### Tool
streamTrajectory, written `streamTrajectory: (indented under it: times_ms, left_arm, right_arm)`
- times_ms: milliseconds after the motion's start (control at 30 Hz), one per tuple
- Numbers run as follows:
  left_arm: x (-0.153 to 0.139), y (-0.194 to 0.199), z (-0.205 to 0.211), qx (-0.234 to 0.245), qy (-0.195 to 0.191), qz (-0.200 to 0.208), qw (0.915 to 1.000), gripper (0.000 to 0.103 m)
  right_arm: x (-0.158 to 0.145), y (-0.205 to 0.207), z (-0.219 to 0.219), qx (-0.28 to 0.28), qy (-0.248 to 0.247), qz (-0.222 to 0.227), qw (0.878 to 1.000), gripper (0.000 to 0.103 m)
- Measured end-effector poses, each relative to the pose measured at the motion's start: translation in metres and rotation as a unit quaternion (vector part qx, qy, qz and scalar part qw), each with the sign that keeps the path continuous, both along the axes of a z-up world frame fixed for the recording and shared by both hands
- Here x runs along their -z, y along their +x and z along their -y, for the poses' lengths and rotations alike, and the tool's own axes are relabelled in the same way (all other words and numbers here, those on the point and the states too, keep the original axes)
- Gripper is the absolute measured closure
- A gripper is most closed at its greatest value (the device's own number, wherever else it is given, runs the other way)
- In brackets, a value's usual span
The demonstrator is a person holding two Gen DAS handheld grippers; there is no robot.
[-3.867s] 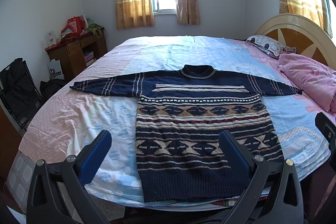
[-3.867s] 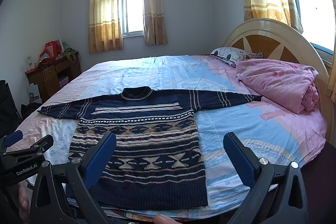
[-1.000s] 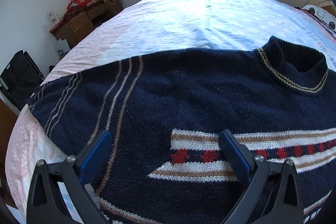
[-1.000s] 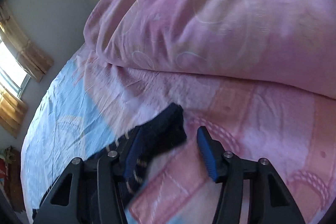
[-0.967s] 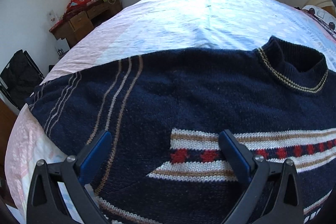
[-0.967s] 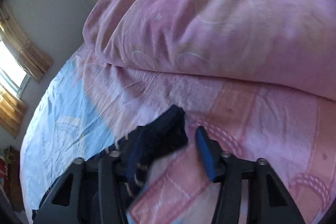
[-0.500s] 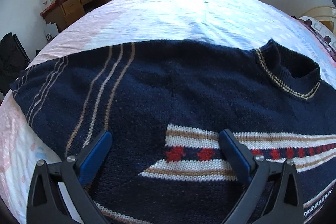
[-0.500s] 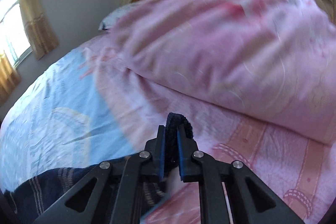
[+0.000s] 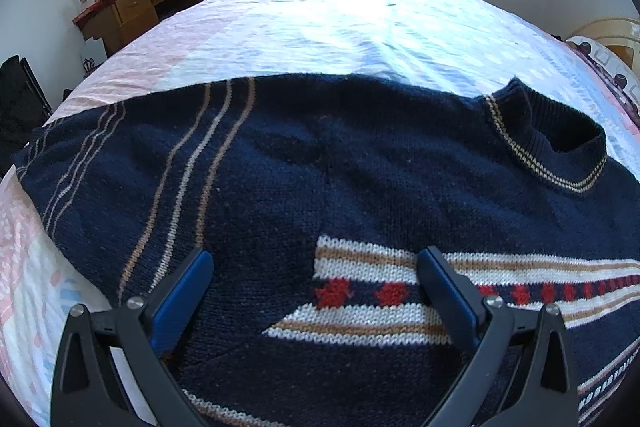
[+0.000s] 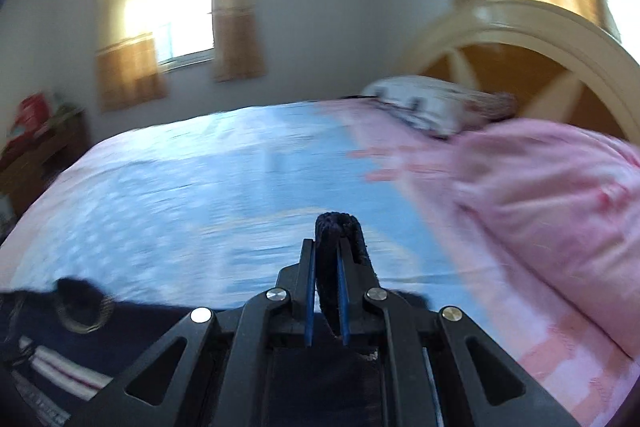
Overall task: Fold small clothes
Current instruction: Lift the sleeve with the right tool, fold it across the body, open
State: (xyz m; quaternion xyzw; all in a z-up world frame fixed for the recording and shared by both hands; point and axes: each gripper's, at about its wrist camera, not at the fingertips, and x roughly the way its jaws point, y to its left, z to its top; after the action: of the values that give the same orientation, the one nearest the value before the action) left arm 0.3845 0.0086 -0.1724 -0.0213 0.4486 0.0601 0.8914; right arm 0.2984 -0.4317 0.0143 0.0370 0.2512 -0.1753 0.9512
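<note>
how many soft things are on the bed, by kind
navy patterned knit sweater: 1
pink bunched quilt: 1
white patterned pillow: 1
total: 3

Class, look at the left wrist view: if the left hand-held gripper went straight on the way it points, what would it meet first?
Probably the sweater, spread on the bed just beyond its open jaws.

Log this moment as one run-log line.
step: sleeve fold | right gripper: shut on sweater cuff, lifted | left gripper: open above sweater | bed
</note>
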Motion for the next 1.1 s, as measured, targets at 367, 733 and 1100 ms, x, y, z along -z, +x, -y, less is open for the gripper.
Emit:
streamTrajectory:
  times_ms: [367, 733, 1100]
  left_arm:
    - [0.001, -0.001, -0.002, 0.002, -0.006, 0.001, 1.0, 0.0]
    - [0.0, 0.0, 0.0, 0.003, 0.001, 0.0, 1.0, 0.0]
    - [-0.057, -0.049, 0.092, 0.154, 0.064, 0.076, 0.9831, 0.003]
  right_arm:
    - [0.07, 0.046, -0.213, -0.211, -0.017, -0.07, 0.975, 0.094]
    - [0.125, 0.014, -0.244, -0.299, 0.048, -0.125, 0.945, 0.044]
    - [0.127, -0.063, -0.072, -0.109, 0.13, -0.035, 0.985, 0.036]
